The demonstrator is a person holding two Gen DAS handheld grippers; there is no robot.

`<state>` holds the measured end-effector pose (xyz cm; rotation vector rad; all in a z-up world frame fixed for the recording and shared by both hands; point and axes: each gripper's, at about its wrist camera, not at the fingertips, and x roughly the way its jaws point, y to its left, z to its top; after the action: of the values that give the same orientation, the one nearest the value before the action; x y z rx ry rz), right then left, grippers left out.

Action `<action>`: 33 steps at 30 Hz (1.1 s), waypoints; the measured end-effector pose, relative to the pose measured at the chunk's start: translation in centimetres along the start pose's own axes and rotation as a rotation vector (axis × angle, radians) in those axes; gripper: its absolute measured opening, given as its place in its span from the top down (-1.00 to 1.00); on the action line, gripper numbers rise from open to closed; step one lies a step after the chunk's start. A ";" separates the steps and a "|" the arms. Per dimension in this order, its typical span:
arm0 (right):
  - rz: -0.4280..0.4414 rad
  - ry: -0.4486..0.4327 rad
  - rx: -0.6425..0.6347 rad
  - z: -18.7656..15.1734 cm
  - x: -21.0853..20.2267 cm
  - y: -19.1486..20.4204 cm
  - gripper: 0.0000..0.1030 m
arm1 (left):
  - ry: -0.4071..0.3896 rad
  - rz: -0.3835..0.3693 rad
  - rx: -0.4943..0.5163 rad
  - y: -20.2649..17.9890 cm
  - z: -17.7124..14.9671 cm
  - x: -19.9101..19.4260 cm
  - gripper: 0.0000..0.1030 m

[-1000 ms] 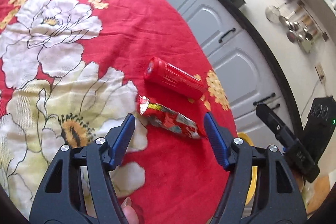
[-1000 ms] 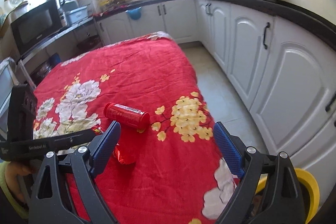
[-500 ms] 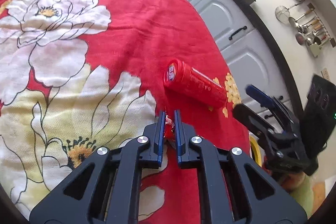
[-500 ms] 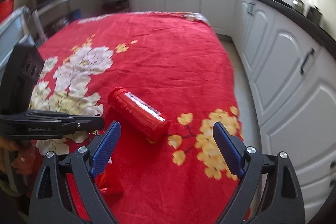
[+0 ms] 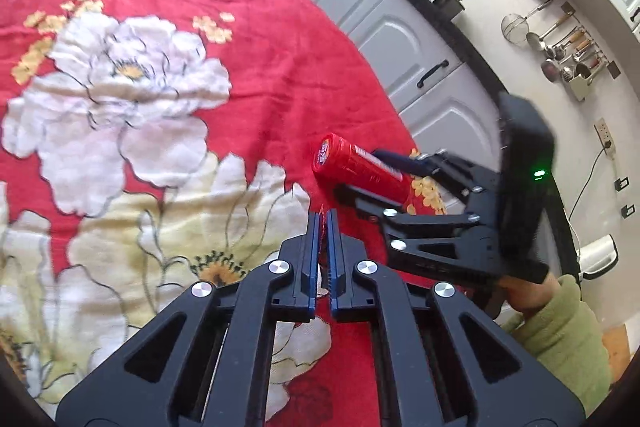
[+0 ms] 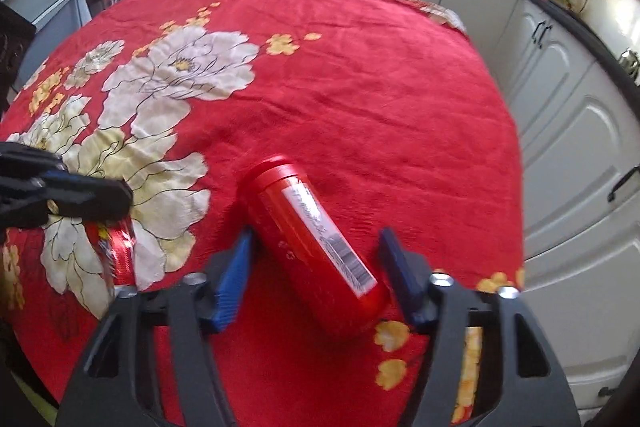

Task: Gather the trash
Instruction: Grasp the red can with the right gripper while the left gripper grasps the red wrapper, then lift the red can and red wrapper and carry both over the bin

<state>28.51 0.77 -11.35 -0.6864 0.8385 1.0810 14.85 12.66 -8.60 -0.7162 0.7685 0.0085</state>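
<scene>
Your table wears a red floral tablecloth (image 6: 360,75), soft and wrinkled, so trash sits steady on it. Your right gripper (image 6: 316,267) is spread wide, straddling the smooth red plastic canister (image 6: 312,251) lying on its side, ready to close. At nine o'clock, your left gripper (image 5: 324,227) is clenched on the crinkly foil wrapper (image 6: 114,251).

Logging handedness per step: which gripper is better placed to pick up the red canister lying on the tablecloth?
Right. The right gripper is open with a finger on each side of the red canister; the left gripper is shut on the foil wrapper.
</scene>
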 end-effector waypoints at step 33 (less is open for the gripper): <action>-0.029 -0.286 0.614 -17.2 -14.0 1.4 0.37 | -0.119 -0.082 0.308 -12.3 -2.6 -3.8 1.00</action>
<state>19.73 -19.42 -8.43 -0.0265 0.8474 0.8062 13.59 2.60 -0.30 -0.4495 0.6089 -0.1378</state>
